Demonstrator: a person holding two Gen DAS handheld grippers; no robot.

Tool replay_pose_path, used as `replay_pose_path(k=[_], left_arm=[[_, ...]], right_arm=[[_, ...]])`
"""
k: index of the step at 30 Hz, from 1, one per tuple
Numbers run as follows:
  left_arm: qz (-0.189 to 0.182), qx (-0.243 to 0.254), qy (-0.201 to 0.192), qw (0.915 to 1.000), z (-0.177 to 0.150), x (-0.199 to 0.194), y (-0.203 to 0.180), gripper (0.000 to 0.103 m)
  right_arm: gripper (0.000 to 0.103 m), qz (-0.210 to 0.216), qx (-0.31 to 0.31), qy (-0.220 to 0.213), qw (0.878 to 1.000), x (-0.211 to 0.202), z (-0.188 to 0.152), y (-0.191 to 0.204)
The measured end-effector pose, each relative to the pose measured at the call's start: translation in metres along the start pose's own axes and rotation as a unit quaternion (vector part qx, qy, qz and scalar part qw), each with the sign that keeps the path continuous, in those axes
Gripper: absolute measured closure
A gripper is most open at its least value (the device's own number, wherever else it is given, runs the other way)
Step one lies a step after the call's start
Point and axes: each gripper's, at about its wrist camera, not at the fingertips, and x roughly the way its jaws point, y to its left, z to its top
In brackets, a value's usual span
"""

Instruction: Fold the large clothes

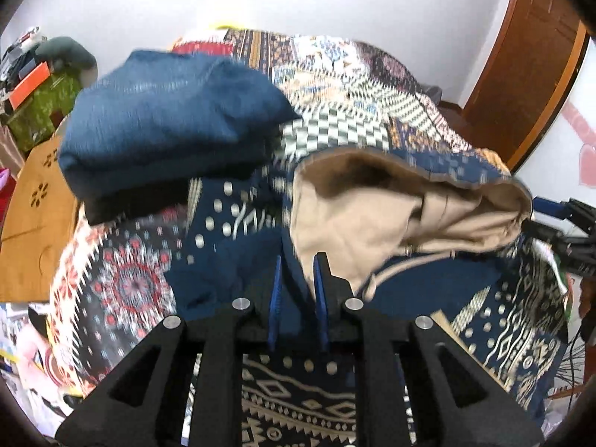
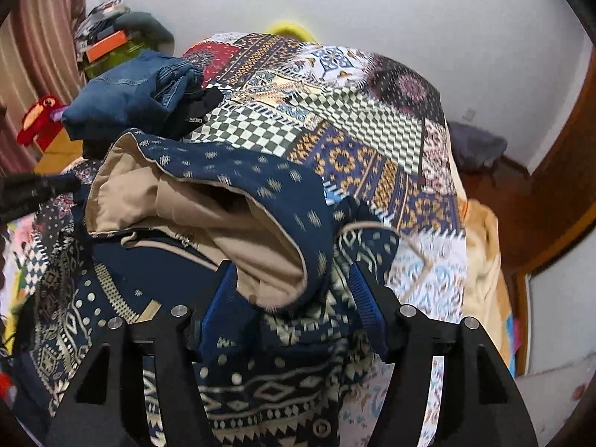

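We find almost nothing legible. The one trace of lettering is a small pale mark on the black garment that lies under the folded jeans near the far left corner of the bed, seen from the right wrist; it is too small and blurred for us to read. We make out no other labels, brands or numbers.

Bright, even indoor light; motion blur; strong fisheye distortion, dark corners.
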Motion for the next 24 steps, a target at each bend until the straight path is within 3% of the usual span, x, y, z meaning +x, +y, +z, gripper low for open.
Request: replay_pose_path(k=[1,5,11,17,20,22,23,24], left_arm=[[0.004,0.002,-0.004,1.0000,0.007,0.001,-0.001,0.085],[0.011,0.017,-0.014,0.9997,0.029,0.014,-0.003,0.063],[0.012,0.054,0.011,0.9984,0.046,0.059,-0.007,0.063],[0.011,0.061,0.010,0.9980,0.058,0.083,-0.010,0.063],[-0.006,0.066,-0.001,0.9978,0.062,0.079,-0.014,0.070],[-0.007,0.072,-0.008,0.9974,0.064,0.077,-0.017,0.082],[-0.008,0.074,-0.010,0.9972,0.066,0.076,-0.019,0.093],[-0.010,0.074,-0.011,0.9972,0.067,0.076,-0.019,0.097]], right_arm=[[0.044,-0.001,-0.003,-0.001,1.000,0.002,0.003,0.001],[0.044,0.008,-0.007,0.001,1.000,0.014,0.016,0.005],[0.043,0.013,0.010,0.030,0.999,0.044,0.027,-0.001],[0.043,0.022,0.027,0.009,0.999,0.049,0.032,-0.006],[0.043,0.035,0.039,-0.003,0.999,0.050,0.036,-0.008],[0.043,0.049,0.054,-0.009,0.997,0.050,0.038,-0.010],[0.047,0.056,0.062,-0.015,0.996,0.048,0.038,-0.012],[0.051,0.062,0.067,-0.019,0.996,0.046,0.039,-0.012]])
